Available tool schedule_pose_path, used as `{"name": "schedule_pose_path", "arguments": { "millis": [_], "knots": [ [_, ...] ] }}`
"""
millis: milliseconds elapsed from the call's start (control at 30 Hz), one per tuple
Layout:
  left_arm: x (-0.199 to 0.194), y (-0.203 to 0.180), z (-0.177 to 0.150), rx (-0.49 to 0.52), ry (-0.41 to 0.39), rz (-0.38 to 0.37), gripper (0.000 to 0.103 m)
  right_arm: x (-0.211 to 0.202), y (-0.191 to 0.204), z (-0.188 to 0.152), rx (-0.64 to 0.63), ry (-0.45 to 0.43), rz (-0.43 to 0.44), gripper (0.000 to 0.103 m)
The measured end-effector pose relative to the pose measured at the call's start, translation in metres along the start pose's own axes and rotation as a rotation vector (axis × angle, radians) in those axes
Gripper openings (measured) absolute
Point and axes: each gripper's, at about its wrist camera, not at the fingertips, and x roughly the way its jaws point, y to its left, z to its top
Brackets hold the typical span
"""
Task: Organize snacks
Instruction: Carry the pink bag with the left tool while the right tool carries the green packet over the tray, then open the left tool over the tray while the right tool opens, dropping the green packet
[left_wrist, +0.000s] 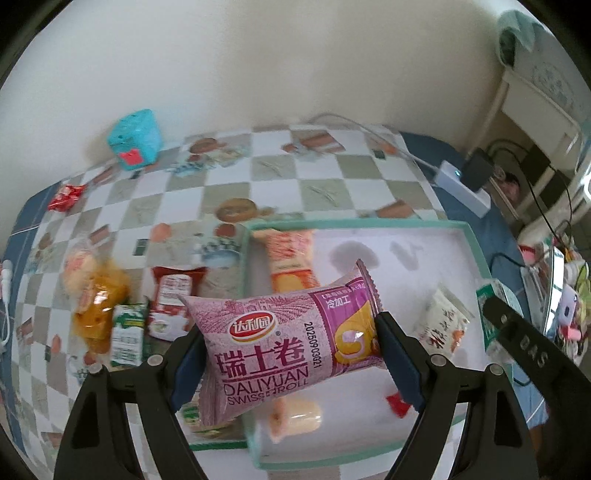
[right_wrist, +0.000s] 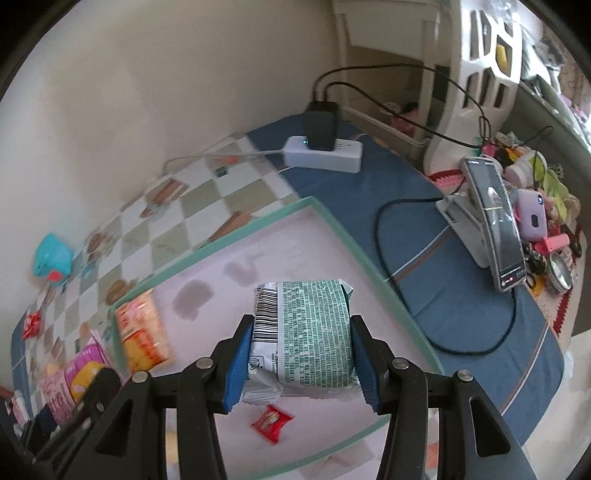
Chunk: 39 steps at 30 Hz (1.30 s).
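Left gripper (left_wrist: 291, 354) clamped on purple Daliyuan Swiss roll pack (left_wrist: 280, 343), held tilted in the air over left wall of teal-rimmed tray (left_wrist: 476, 251). Right gripper (right_wrist: 301, 363) clamped on green-and-white printed snack pack (right_wrist: 306, 336), barcode side up, held over tray interior.

In tray: orange cracker pack (left_wrist: 290, 258) against far-left corner, white pouch with brush lettering (left_wrist: 441, 321) on right side, small red candy wrapper (right_wrist: 271, 422) below right gripper, pale cake in clear wrap (left_wrist: 295, 419) near front wall.

Left of tray on checkered tablecloth (left_wrist: 325, 184): red sachet (left_wrist: 177, 291), green-white carton-style pack (left_wrist: 127, 332), yellow bread in clear bag (left_wrist: 94, 295), all bunched close together. Red candy (left_wrist: 66, 197) alone near far-left edge. Teal cube box (left_wrist: 135, 138) by wall.

Right of tray: white power strip (right_wrist: 321, 153) with black adapter (right_wrist: 320, 125) plugged in, black cable (right_wrist: 443, 273) looping on blue cloth just beside tray rim, phone on white stand (right_wrist: 495, 225), clutter behind it.
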Motion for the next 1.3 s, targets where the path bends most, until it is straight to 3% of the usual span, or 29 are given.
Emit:
{"name": "schedule_pose_path", "arguments": {
  "millis": [467, 733, 833, 900, 1000, 1300],
  "knots": [
    [0.015, -0.011, -0.005, 0.045, 0.076, -0.016, 0.087, 0.035, 0.001, 0.008, -0.019, 0.059, -0.010, 0.054],
    [0.003, -0.010, -0.006, 0.054, 0.047, -0.034, 0.093, 0.039, 0.018, 0.014, -0.088, 0.051, -0.009, 0.055],
    [0.003, -0.009, -0.009, 0.054, 0.060, -0.045, 0.093, 0.041, 0.025, 0.014, -0.123, 0.044, -0.006, 0.069],
    [0.003, -0.002, -0.010, 0.038, 0.062, -0.047, 0.093, 0.039, 0.029, 0.015, -0.139, 0.033, 0.012, 0.086],
    [0.000, 0.018, -0.010, -0.012, 0.054, -0.034, 0.093, 0.032, 0.034, 0.018, -0.153, -0.001, 0.016, 0.090],
    [-0.004, 0.080, -0.023, -0.192, 0.063, -0.032, 0.093, 0.012, 0.050, 0.025, -0.060, -0.086, -0.013, 0.090]
  ]
}}
